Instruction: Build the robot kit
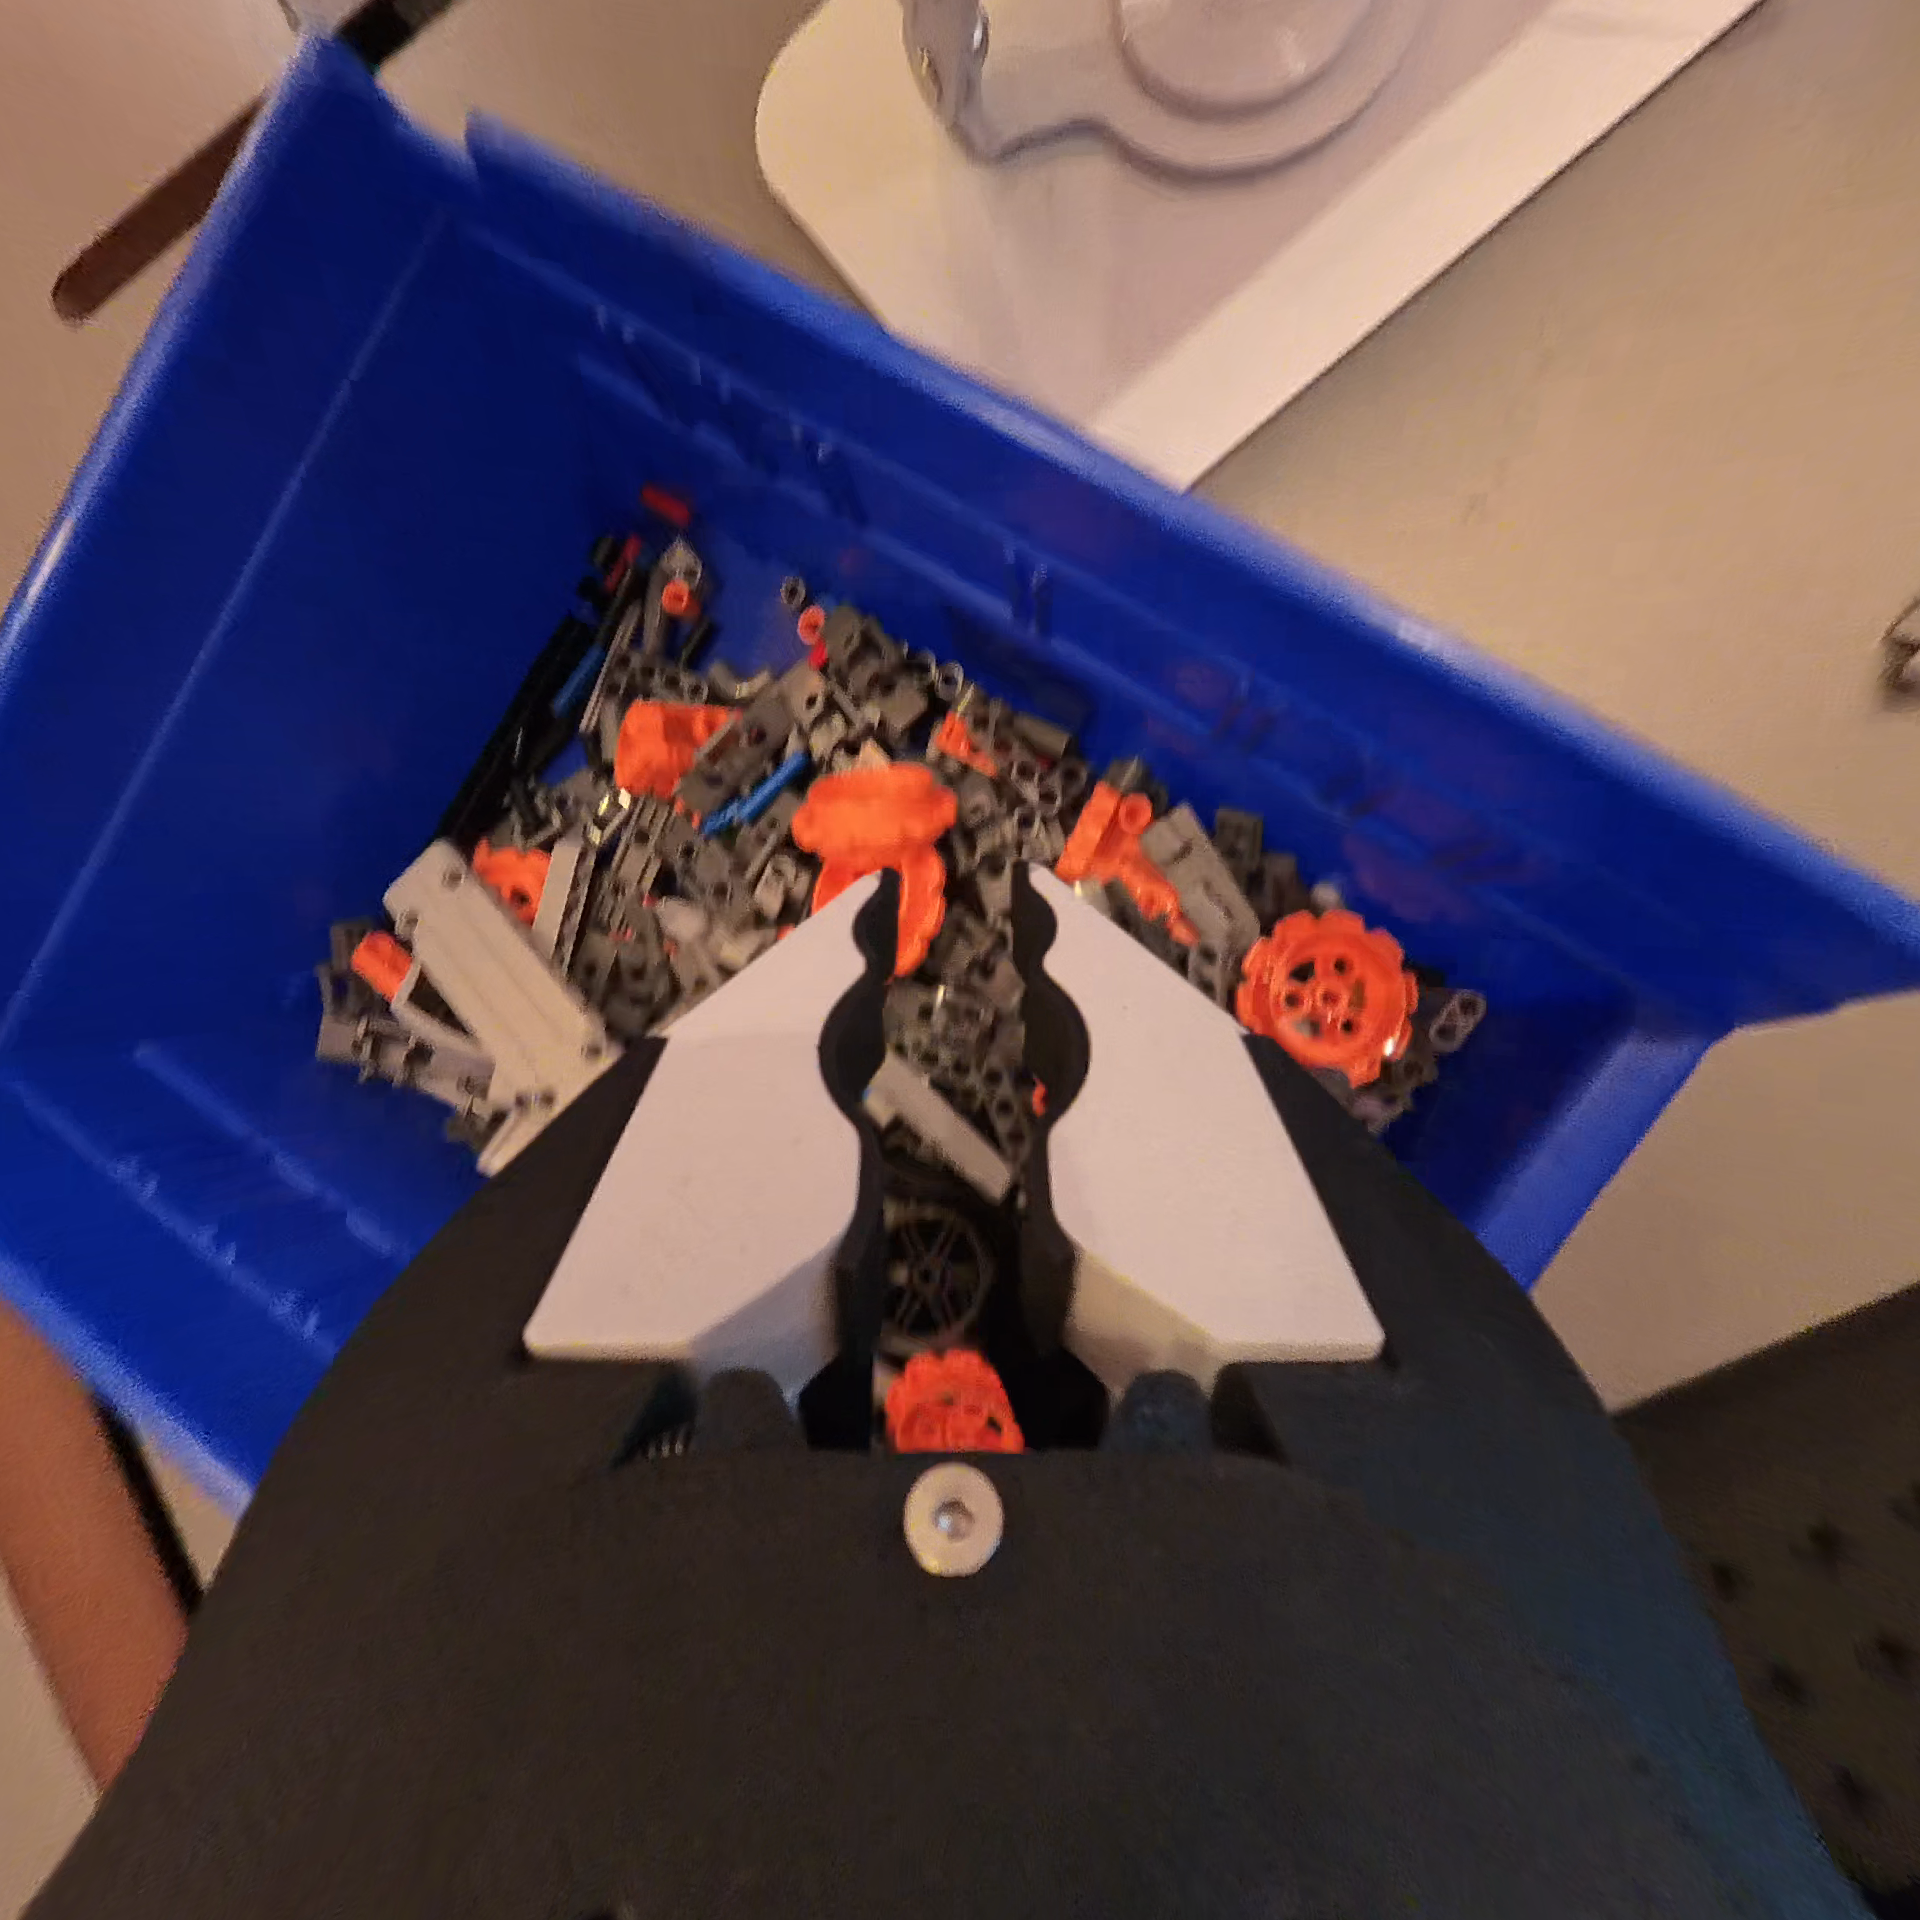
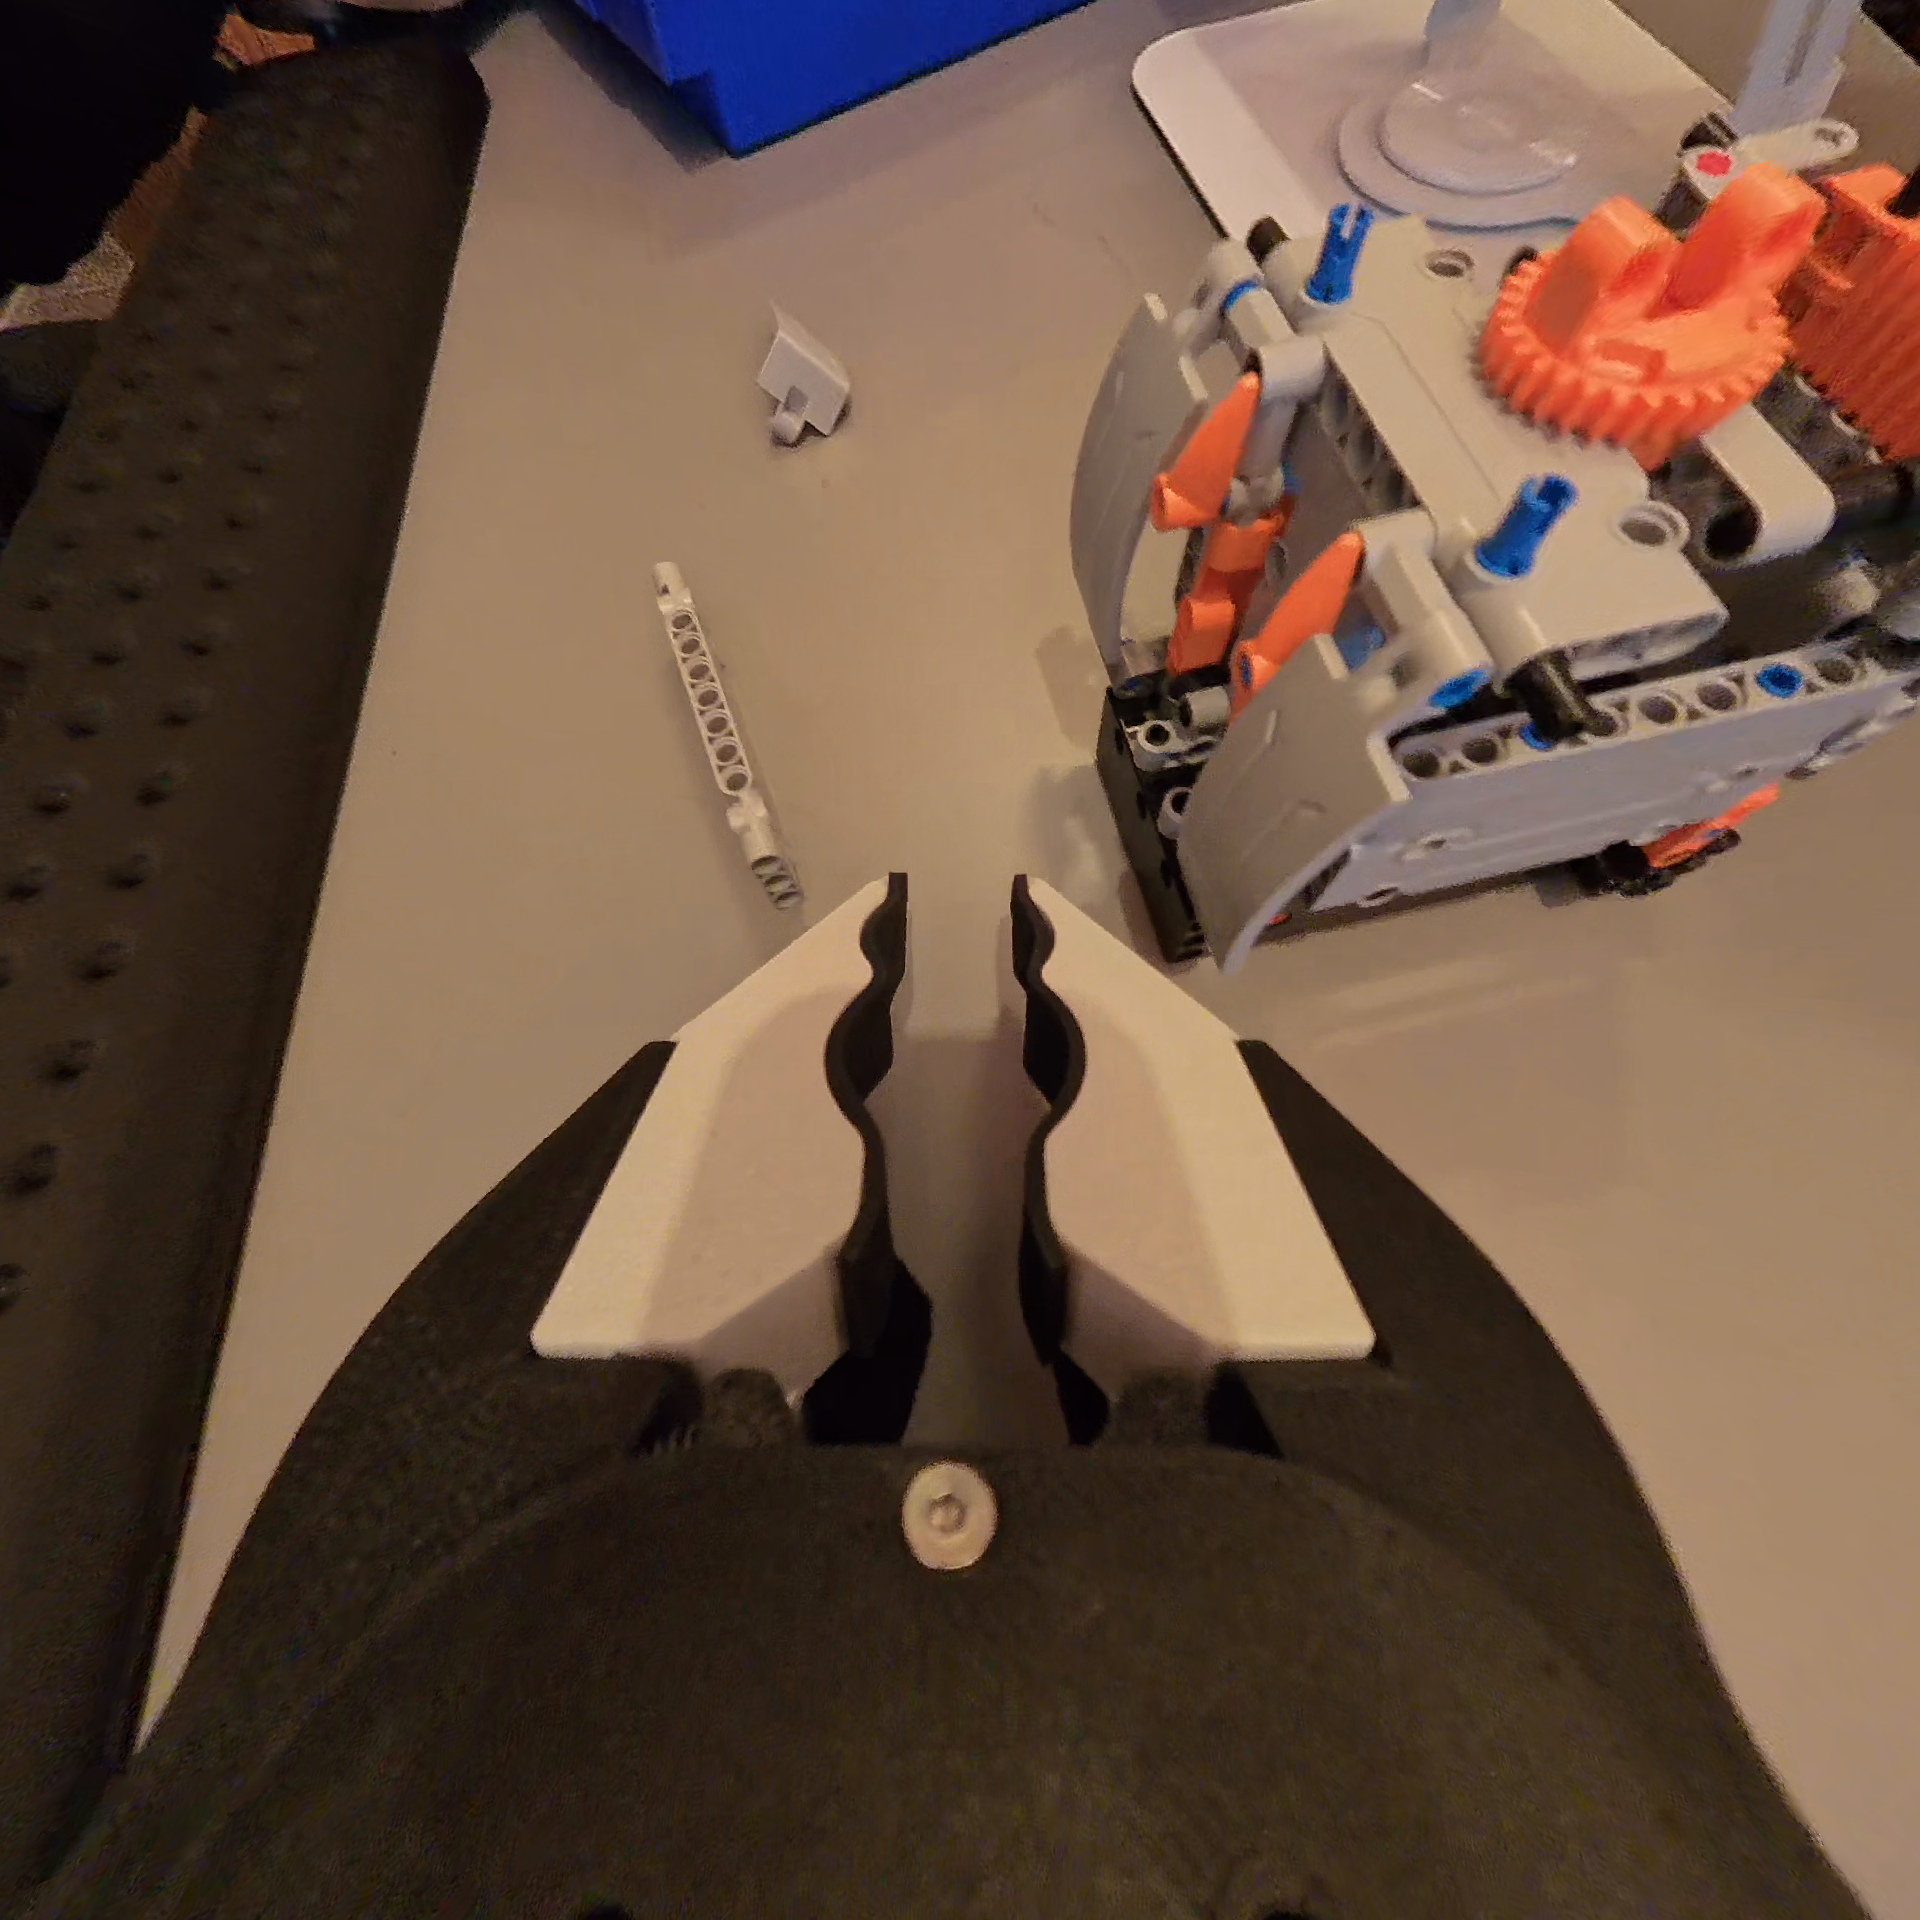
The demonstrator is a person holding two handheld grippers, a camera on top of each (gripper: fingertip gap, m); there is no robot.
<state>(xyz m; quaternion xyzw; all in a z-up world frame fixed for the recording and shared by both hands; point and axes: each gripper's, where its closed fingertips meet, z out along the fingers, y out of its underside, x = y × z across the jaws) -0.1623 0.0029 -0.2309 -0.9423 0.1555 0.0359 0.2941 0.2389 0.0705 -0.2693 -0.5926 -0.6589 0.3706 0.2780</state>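
One blue bin (image 1: 343,499) fills the left wrist view, holding one heap of parts (image 1: 790,862), too many and too blurred to count. Among them show one orange wheel (image 1: 1325,997) at right centre and one dark wheel (image 1: 935,1268) low in the middle.

In the right wrist view: one built model (image 2: 1455,644) at upper right, carrying one orange gear (image 2: 1631,353). Two loose grey pieces lie on the table (image 2: 582,520): one beam (image 2: 722,727) at centre, one small panel (image 2: 802,379) above it. One white tray (image 2: 1226,94) sits top right.

left gripper (image 1: 954,883) over blue bin (image 1: 312,623) of parts; right gripper (image 2: 959,894) empty.
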